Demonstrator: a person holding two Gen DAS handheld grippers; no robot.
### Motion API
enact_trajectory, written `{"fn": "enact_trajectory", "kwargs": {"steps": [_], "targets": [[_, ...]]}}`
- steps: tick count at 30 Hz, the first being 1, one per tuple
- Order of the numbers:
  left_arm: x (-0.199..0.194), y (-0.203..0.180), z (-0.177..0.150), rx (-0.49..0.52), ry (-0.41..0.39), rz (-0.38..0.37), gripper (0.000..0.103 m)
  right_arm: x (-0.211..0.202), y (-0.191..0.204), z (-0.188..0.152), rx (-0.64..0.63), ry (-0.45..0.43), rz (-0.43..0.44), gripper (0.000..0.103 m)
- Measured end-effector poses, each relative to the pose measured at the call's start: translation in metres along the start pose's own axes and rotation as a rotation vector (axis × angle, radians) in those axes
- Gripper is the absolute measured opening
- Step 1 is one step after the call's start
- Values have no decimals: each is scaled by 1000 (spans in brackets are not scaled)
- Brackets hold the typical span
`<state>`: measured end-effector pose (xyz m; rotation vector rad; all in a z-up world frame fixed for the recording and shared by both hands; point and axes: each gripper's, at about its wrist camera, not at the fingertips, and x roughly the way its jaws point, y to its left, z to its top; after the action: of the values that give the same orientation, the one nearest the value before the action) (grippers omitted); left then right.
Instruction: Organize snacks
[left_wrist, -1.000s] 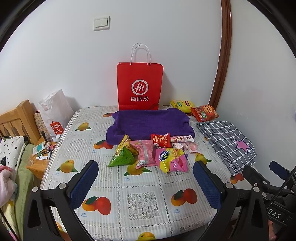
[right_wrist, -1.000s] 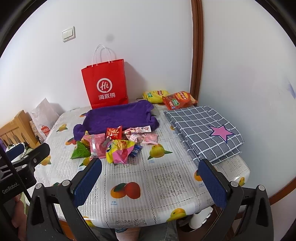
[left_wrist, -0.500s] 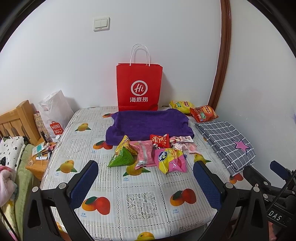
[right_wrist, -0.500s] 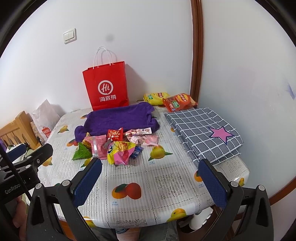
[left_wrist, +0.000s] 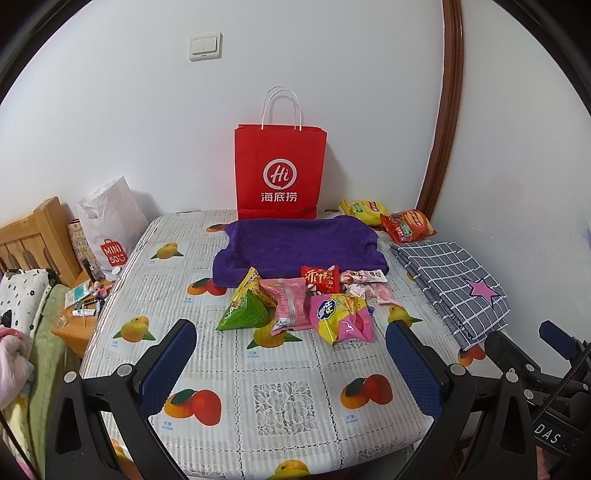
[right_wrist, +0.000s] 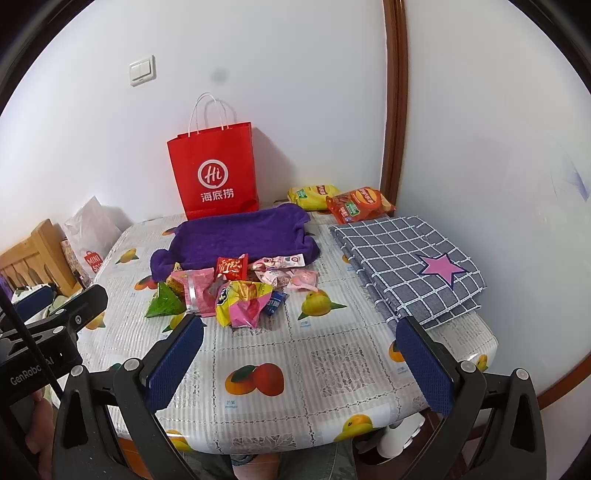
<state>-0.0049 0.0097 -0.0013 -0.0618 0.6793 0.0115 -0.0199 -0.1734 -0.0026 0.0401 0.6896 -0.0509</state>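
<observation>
Left gripper (left_wrist: 288, 354) and right gripper (right_wrist: 299, 354) both spread wide, holding nothing. Snack pile (left_wrist: 306, 302) sits at 12 o'clock, touching the purple towel (left_wrist: 299, 243).

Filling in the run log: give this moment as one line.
phase: pre-grasp | left hand-held gripper: open, empty | right hand-held gripper: open, empty | snack pile: untouched on table | red bag: upright
</observation>
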Motion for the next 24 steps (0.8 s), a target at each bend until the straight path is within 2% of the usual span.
{"fn": "enact_trajectory", "kwargs": {"steps": [24], "targets": [[0, 1, -1, 0, 1, 0, 103, 0, 3, -5, -3, -1, 4, 103]]}}
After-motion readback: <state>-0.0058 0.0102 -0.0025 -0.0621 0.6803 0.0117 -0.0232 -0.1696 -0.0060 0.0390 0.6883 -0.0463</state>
